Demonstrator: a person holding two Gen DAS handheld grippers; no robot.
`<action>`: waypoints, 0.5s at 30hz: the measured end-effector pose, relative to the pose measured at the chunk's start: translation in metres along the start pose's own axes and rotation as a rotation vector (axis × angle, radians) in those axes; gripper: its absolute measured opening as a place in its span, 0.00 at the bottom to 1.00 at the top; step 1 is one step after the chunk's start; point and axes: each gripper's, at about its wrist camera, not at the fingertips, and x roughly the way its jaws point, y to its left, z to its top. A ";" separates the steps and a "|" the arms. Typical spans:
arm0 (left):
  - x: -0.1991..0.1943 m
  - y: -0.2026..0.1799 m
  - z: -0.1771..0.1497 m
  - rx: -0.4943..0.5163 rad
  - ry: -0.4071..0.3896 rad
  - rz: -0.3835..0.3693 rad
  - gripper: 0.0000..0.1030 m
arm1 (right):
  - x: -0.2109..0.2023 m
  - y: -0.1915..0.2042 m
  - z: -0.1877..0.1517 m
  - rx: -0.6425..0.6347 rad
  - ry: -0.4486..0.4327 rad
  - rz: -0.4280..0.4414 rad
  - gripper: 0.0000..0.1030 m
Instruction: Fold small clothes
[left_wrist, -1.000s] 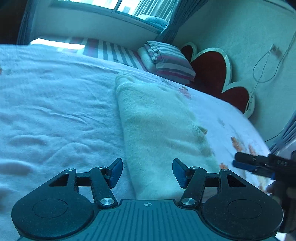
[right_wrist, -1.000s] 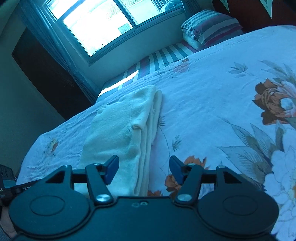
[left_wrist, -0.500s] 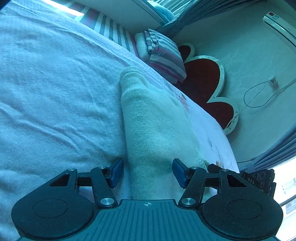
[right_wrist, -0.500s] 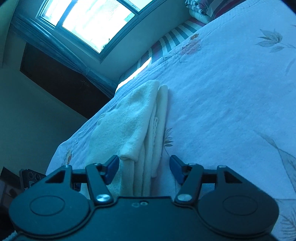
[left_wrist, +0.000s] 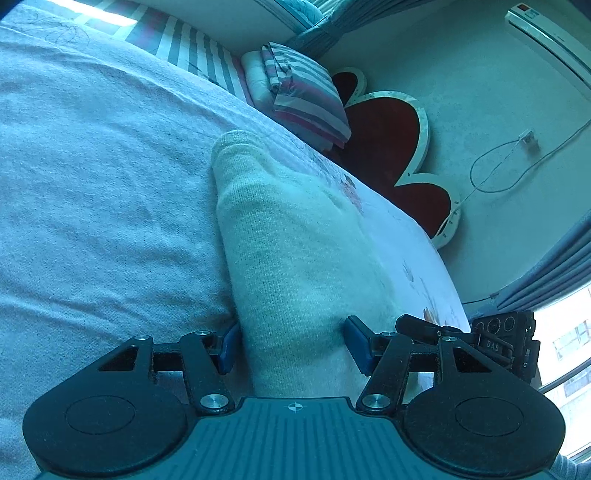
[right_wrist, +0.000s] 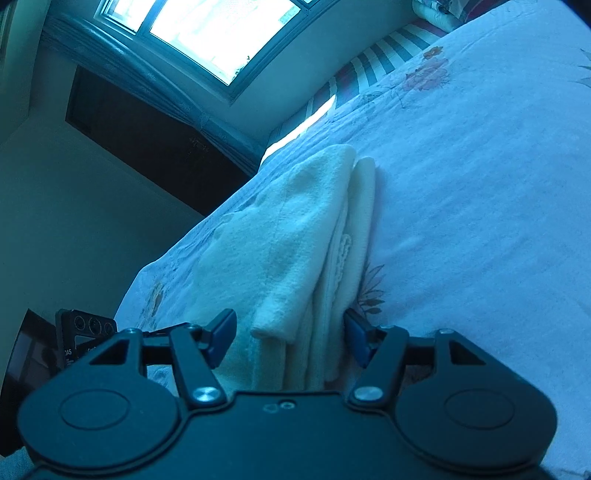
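Floral bedspread (right_wrist: 480, 184), cream folded garment (left_wrist: 295, 258) between both parted hand-held grippers, "DAS" on one.

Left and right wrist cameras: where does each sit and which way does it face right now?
Left wrist: on the left tool, looking along the cream knitted folded garment toward the red heart-shaped headboard; its blue pads straddle the garment's near end.
Right wrist: on the right tool, looking along the garment's layered edge toward the bright window; pads straddle it too.
Shared: the garment, the pale floral bedspread, and each view shows the other tool at its edge.
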 end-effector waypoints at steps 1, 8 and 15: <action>0.002 -0.003 0.001 0.016 0.002 0.010 0.57 | 0.001 0.002 -0.001 -0.012 0.002 0.001 0.61; 0.007 -0.023 0.004 0.134 0.009 0.086 0.57 | 0.011 0.004 0.002 -0.051 0.004 0.007 0.53; 0.004 -0.035 0.001 0.175 -0.001 0.133 0.50 | 0.018 0.007 0.003 -0.068 0.000 0.000 0.46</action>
